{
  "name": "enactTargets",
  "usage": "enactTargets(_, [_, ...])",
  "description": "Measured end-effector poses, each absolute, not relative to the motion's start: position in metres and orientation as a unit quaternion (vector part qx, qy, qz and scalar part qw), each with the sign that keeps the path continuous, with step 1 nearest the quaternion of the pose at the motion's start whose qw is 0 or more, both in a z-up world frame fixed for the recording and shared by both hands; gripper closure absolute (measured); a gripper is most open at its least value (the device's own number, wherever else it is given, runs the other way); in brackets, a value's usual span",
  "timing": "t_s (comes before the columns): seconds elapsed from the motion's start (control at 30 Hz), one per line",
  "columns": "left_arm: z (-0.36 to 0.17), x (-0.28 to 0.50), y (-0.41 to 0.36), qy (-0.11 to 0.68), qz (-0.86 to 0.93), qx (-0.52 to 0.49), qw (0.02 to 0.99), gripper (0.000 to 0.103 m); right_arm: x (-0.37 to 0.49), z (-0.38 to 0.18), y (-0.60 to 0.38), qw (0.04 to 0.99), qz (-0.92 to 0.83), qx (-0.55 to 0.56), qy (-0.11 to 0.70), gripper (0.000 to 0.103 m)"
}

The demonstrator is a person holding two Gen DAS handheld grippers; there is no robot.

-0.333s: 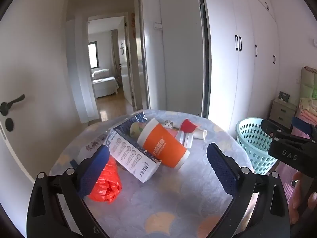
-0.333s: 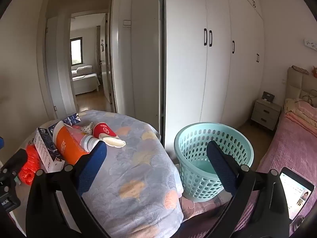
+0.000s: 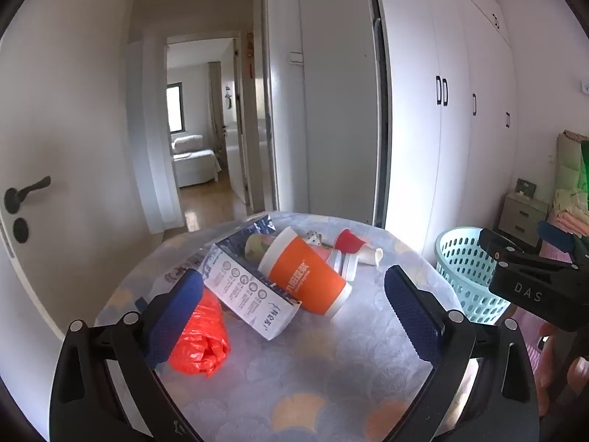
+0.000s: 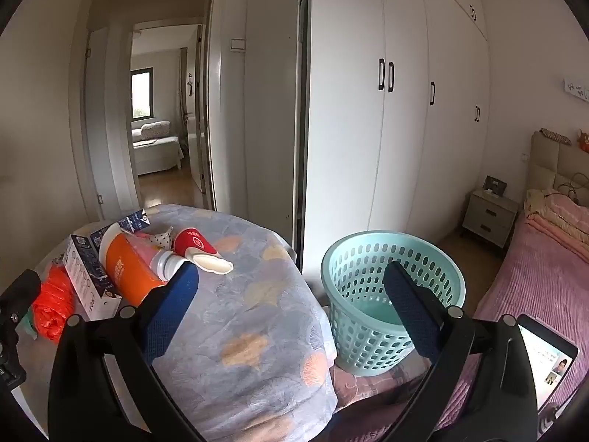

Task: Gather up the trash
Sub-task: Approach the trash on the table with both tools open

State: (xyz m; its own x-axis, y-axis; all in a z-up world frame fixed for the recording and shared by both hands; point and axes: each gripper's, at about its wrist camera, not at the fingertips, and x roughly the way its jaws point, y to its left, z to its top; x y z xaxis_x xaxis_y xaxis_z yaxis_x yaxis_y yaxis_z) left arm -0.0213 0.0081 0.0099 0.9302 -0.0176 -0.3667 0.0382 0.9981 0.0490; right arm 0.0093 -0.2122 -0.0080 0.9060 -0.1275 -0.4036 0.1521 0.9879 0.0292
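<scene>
A pile of trash lies on a round table with a floral cloth (image 3: 331, 375): an orange cup (image 3: 305, 280) on its side, a blue-white carton (image 3: 250, 291), a crumpled red plastic bag (image 3: 202, 342), a red paper cup (image 3: 349, 239) and a small white bottle (image 3: 342, 261). My left gripper (image 3: 294, 316) is open and empty, just in front of the pile. My right gripper (image 4: 291, 313) is open and empty, held over the table's right edge, with the pile (image 4: 121, 269) to its left. A teal basket (image 4: 390, 294) stands on the floor right of the table.
White wardrobes (image 4: 405, 110) line the back wall. A doorway (image 3: 206, 129) opens to another room. A bed with a pink cover (image 4: 533, 287) and a nightstand (image 4: 489, 217) are on the right. A phone (image 4: 545, 361) lies at the lower right.
Both grippers have barely shifted; the views are nearly the same. Both stay open and empty.
</scene>
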Motion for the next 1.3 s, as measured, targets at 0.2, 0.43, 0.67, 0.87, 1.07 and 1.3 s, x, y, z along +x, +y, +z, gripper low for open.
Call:
enactTargets(0.2, [0.009, -0.023, 0.012, 0.190, -0.014, 0.023, 0.981, 0.008, -0.002, -0.001, -0.209, 0.976, -0.073, 0.026, 0.202, 0.008])
enactTargets(0.43, [0.012, -0.024, 0.019, 0.191, -0.010, 0.017, 0.981, 0.008, 0.004, 0.005, -0.201, 0.976, -0.072, 0.021, 0.203, 0.008])
enactTargets(0.67, [0.019, -0.018, 0.026, 0.194, -0.015, 0.011, 0.981, 0.008, 0.014, 0.007, -0.194, 0.977, -0.073, 0.019, 0.201, 0.008])
enactTargets(0.87, [0.014, -0.002, 0.032, 0.226, -0.028, -0.007, 0.974, 0.008, 0.023, 0.005, -0.195, 0.976, -0.076, 0.021, 0.203, 0.008])
enactTargets(1.07, [0.007, 0.002, 0.045, 0.220, -0.013, -0.032, 0.975, 0.009, 0.030, -0.003, -0.192, 0.975, -0.074, 0.013, 0.210, 0.008])
enactTargets(1.3, [0.006, 0.007, 0.047, 0.226, -0.002, -0.032, 0.974, 0.010, 0.042, -0.009, -0.193, 0.974, -0.060, 0.021, 0.216, 0.008])
